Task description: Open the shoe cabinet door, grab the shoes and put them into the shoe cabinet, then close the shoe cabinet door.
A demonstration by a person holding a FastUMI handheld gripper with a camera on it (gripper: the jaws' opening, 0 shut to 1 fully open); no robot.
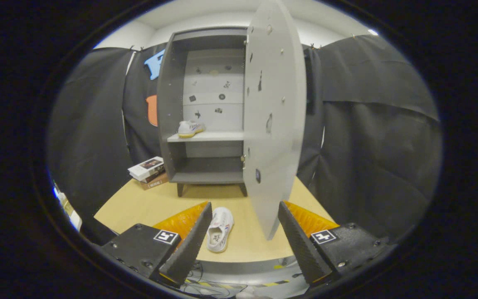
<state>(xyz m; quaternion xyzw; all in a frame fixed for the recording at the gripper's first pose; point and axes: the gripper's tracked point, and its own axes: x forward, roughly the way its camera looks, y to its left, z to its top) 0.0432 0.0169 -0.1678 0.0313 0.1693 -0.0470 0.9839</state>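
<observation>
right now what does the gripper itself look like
The gripper has two wedge-shaped fingers with ridged inner faces, tapering to points. Each sits on a black housing with visible screws and a small square black-and-white marker. Its jaws stand open.

The grey shoe cabinet (206, 104) with its pale grey, sticker-dotted door (272, 120) stands on a light wooden tabletop (147, 207), holding a white, yellow-soled sneaker (190, 128).

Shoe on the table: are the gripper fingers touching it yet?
Apart. The gripper view shows the shoe on the table lying between the open fingers of the gripper, with bare table visible on either side of it.
</observation>
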